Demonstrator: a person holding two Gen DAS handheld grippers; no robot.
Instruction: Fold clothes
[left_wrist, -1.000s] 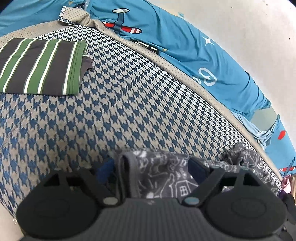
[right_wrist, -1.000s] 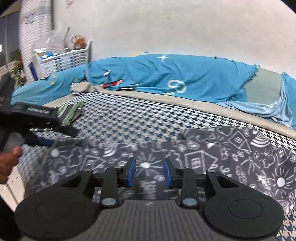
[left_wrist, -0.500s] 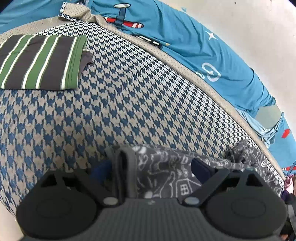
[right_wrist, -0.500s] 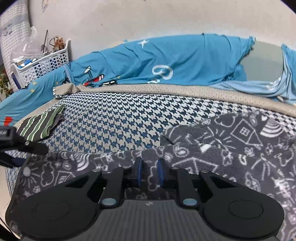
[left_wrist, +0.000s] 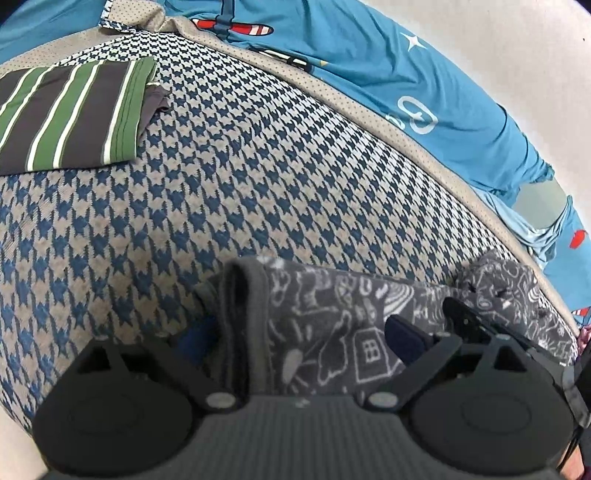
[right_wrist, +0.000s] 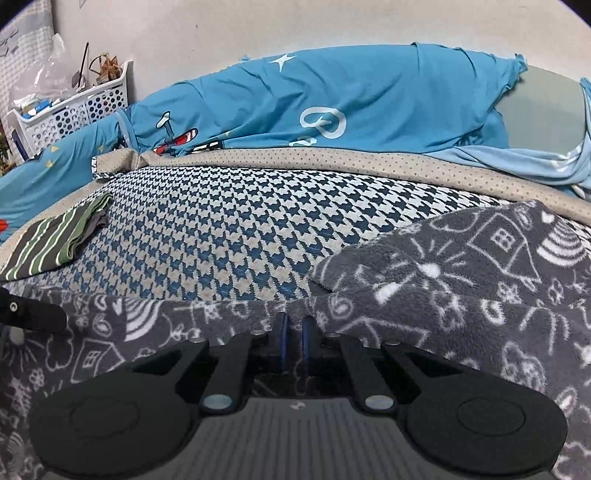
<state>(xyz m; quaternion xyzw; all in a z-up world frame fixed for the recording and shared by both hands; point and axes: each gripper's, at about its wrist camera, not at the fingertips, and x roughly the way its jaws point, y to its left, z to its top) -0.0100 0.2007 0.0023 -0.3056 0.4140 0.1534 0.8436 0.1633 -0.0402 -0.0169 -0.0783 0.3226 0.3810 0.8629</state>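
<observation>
Grey fleece garment (right_wrist: 480, 295), white doodle print (houses, suns, rainbows), lies on the houndstooth bed cover (right_wrist: 240, 229) at the near edge of the bed. Its long axis runs side to side across the right wrist view, parallel to that near edge. One end, with a plain grey hem band, points toward the left gripper; the bulkier end, with a folded flap lying on top, spreads out to the right.

Right gripper (right_wrist: 293, 341): jaws have just been closing and now stand almost together, blue pads pinching the garment's upper edge near the middle of its length. Fabric is between the pads.

Left gripper (left_wrist: 295, 336): jaws have just been opening and now stand wide. The hemmed end of the garment lies between the fingers, but the pads are not pressing on it. The hem band runs away from the camera, just inside the left finger.

Striped folded garment (left_wrist: 70, 114), green, dark grey and white, rests flat on the bed cover at far left, well apart from the fleece one.

Blue quilt (right_wrist: 332, 107) with aeroplane print is bunched along the wall behind. White perforated basket (right_wrist: 70, 110) stands at far left, beyond the bed.
</observation>
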